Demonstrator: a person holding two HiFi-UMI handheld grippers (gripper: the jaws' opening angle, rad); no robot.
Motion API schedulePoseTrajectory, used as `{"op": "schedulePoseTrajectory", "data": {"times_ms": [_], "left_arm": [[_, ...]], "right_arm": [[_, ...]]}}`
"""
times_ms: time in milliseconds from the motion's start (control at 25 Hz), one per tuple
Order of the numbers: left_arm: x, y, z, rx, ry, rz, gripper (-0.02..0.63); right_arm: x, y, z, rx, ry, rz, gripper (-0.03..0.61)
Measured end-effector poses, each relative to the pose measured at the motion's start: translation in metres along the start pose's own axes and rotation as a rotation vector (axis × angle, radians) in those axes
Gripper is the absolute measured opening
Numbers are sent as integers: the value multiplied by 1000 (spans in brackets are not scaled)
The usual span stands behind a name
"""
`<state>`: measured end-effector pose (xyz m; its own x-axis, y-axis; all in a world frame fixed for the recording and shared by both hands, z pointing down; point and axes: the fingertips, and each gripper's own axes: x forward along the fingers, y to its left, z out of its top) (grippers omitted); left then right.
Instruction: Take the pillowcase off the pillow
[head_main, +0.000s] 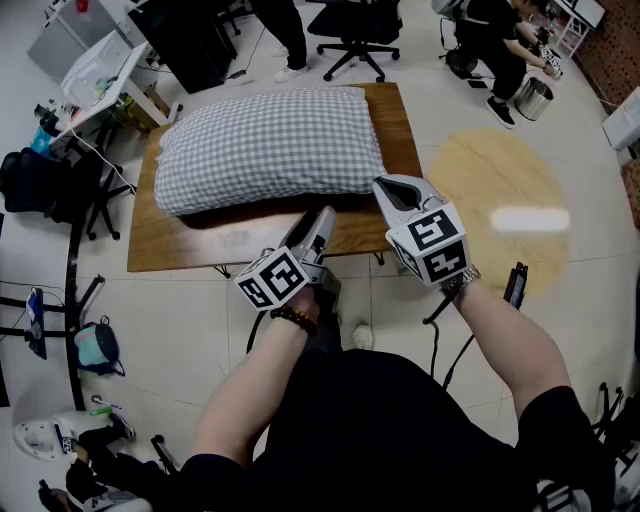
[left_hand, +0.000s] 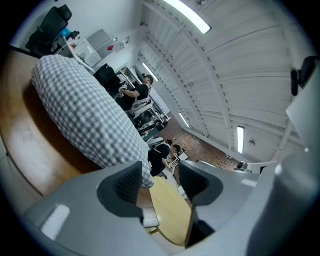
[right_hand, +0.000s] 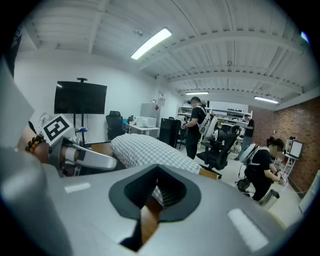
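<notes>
The pillow (head_main: 268, 148) in its grey-and-white checked pillowcase lies flat on a brown wooden table (head_main: 240, 238). My left gripper (head_main: 322, 220) hovers over the table's near edge, just in front of the pillow, with its jaws open and nothing between them. In the left gripper view the pillow (left_hand: 85, 110) sits to the left, ahead of the left gripper (left_hand: 160, 176). My right gripper (head_main: 390, 188) is shut, its tips by the pillow's near right corner. The right gripper view shows its closed jaws (right_hand: 157, 192) pointing at the pillow (right_hand: 145, 150). No cloth is clearly pinched.
A round yellow patch (head_main: 495, 190) marks the floor right of the table. An office chair (head_main: 355, 30) and a crouching person (head_main: 495, 45) by a metal bin (head_main: 533, 97) are beyond it. A desk with cables and bags (head_main: 60, 160) crowds the left.
</notes>
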<state>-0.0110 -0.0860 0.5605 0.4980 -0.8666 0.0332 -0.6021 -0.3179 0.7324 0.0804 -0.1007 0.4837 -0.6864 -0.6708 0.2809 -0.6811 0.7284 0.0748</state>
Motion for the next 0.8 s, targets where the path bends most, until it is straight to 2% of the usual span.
{"op": "schedulePoseTrajectory", "data": {"times_ms": [120, 280, 480, 800], "left_arm": [[16, 10, -1, -39, 2, -16, 232], [38, 43, -11, -128, 9, 11, 247], [61, 86, 5, -230, 22, 46, 259], [98, 142, 26, -320, 65, 100, 268]], "right_arm": [[13, -17, -4, -9, 11, -20, 3], [35, -44, -21, 6, 53, -40, 8], [74, -72, -26, 44, 112, -70, 31], [143, -119, -42, 140, 217, -94, 61]]}}
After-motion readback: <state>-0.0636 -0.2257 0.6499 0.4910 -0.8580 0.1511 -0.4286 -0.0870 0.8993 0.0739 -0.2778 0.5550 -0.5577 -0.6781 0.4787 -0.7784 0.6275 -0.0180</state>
